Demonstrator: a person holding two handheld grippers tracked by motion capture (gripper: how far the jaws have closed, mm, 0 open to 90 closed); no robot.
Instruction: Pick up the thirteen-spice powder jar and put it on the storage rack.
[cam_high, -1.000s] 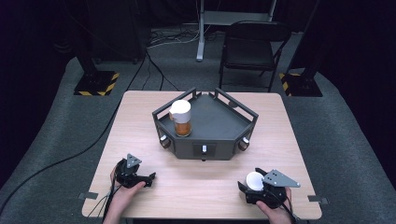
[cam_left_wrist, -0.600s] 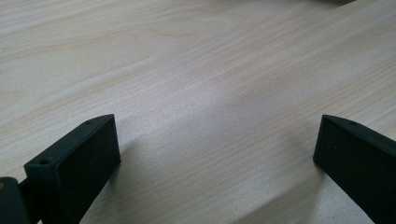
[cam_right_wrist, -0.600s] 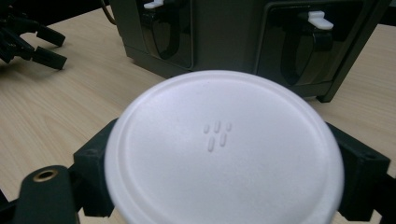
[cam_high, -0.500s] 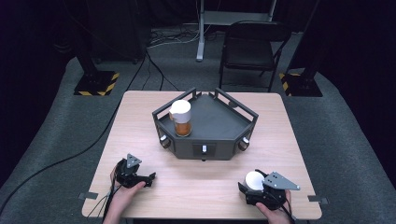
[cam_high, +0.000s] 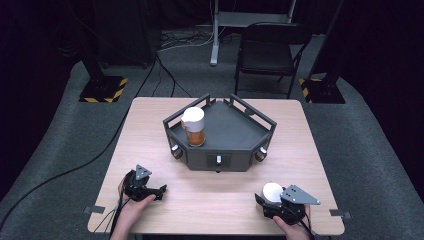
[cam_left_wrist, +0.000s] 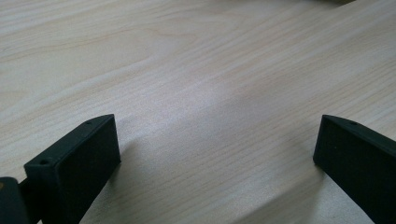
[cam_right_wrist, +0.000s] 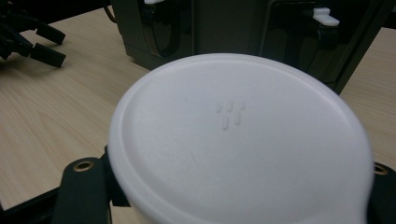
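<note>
Gripping white lid in right claw | left claw gaping, empty | lid: raised dots, no legible writing

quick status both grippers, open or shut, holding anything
Left gripper: open, nothing between the jaws, resting on the table.
Right gripper: jaws just closed on the white-lidded container.

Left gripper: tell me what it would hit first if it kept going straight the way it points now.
The left gripper lies low on the table, jaws open with nothing between them, pointing right across the near edge. Its path looks free at first; farther along, probably the right gripper and its white lid, though depth is unclear.
</note>
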